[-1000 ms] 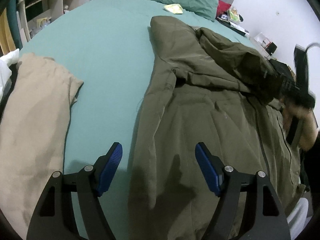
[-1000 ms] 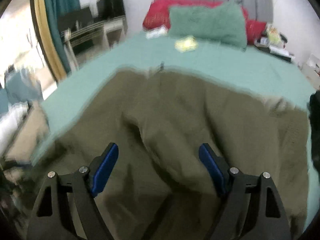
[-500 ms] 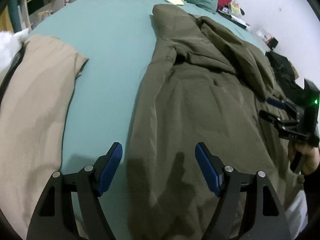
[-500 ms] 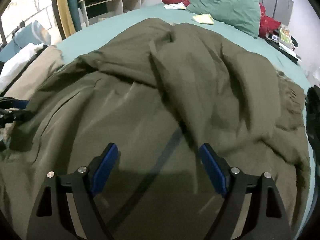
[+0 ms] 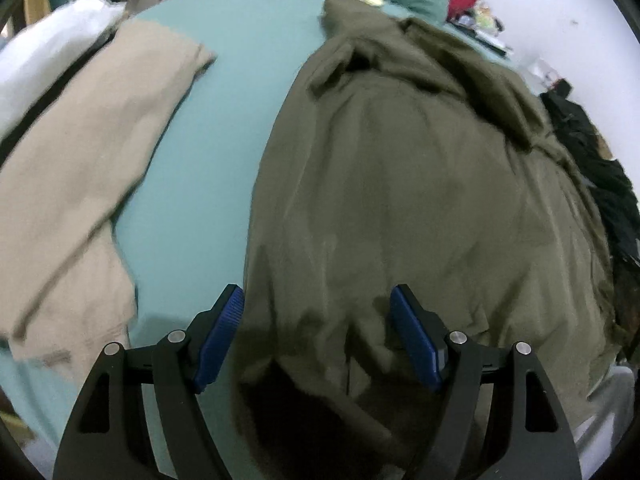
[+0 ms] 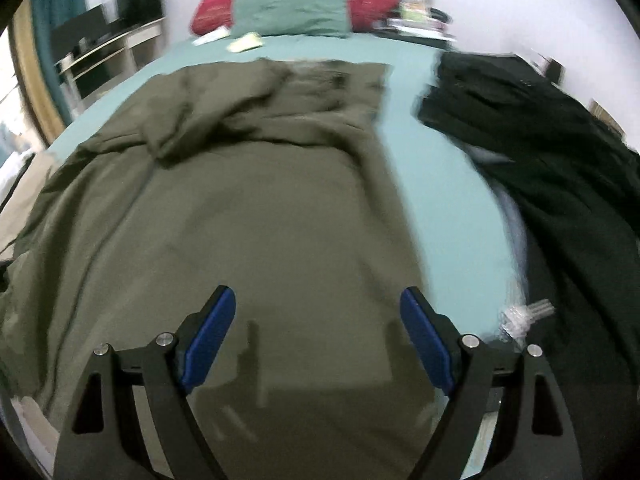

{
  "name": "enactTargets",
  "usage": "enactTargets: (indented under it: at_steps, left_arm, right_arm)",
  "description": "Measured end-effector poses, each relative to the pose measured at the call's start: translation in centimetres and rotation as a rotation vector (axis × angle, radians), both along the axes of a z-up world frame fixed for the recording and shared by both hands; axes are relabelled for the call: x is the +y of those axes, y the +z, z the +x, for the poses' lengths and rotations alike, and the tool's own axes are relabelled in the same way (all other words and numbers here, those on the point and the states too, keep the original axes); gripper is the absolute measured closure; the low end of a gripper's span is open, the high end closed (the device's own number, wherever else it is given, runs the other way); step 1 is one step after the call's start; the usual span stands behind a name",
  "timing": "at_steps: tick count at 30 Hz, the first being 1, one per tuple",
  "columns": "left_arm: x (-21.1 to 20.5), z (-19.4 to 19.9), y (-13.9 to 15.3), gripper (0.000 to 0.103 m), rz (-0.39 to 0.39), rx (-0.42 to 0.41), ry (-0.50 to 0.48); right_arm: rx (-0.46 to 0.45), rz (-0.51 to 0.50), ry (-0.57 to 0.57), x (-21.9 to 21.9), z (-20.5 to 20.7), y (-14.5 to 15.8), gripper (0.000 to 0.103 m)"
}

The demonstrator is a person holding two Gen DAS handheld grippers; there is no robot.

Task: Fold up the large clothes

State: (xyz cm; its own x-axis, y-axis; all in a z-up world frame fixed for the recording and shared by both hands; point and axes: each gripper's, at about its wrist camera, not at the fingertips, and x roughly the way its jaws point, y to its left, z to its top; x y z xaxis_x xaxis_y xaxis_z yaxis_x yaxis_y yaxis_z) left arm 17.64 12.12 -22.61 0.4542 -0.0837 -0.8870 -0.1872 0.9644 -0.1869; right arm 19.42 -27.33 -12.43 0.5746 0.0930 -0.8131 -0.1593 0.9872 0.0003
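Observation:
A large olive-green jacket (image 5: pixel 408 184) lies spread on the teal bed (image 5: pixel 224 128), its sleeves folded across the upper part; it also shows in the right wrist view (image 6: pixel 256 208). My left gripper (image 5: pixel 318 332) is open and empty, hovering over the jacket's near left hem. My right gripper (image 6: pixel 316 336) is open and empty, over the jacket's near hem close to its right edge. Neither touches the fabric as far as I can see.
A beige garment (image 5: pixel 80 176) lies left of the jacket, with white cloth (image 5: pixel 44 56) beyond it. A black garment (image 6: pixel 560 168) lies to the right. Teal and red pillows (image 6: pixel 296 8) sit at the head. Shelves (image 6: pixel 100 56) stand at the left.
Both grippers have drawn back toward the jacket's near hem. The right gripper has swung right, bringing the black garment into view. Both stay open.

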Motion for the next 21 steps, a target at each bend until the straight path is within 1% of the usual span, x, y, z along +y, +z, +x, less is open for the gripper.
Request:
enactTargets:
  at_steps: [4,7,10,11,13,14,17,19,20,21]
  left_arm:
    - [-1.2,-2.2,0.0,0.024,0.099,-0.013,-0.029]
    - [-1.4,-3.5,0.3,0.024,0.126,0.002,-0.029]
    - [-1.4,-5.2,0.4,0.025,0.157,0.014,-0.037]
    - [-1.2,-5.7,0.5,0.026,0.157,0.019,-0.026]
    - [-0.2,-6.5,1.1,0.043,0.126,0.01,0.008]
    - [0.2,-6.9,1.6,0.046,0.115,-0.004,0.018]
    - [1.3,-7.3,3.8,0.046,0.101,-0.079,0.053]
    - [1.9,-6.7,5.2,0.046,0.082,-0.135,0.062]
    - [1.7,-6.0,5.3,0.046,0.088,-0.136,0.051]
    - [1.4,-5.3,5.1,0.046,0.098,-0.117,0.03]
  right_arm:
    - [0.019,0.006,-0.041,-3.2,-2.2,-0.5,0.019]
    - [0.047,0.007,-0.048,-4.8,-3.6,-1.4,0.019]
    - [0.09,0.033,-0.059,-6.0,-5.3,-3.1,0.019]
    - [0.107,0.041,-0.064,-6.5,-5.9,-3.7,0.019]
    - [0.141,0.057,-0.078,-7.1,-6.6,-4.6,0.019]
    - [0.14,0.068,-0.082,-7.3,-6.9,-4.6,0.019]
    - [0.145,0.092,-0.093,-7.5,-7.4,-4.4,0.019]
    - [0.136,0.108,-0.084,-7.6,-7.9,-4.5,0.019]
    - [0.132,0.115,-0.079,-7.6,-8.1,-4.5,0.019]
    - [0.129,0.135,-0.072,-7.6,-8.2,-4.5,0.021]
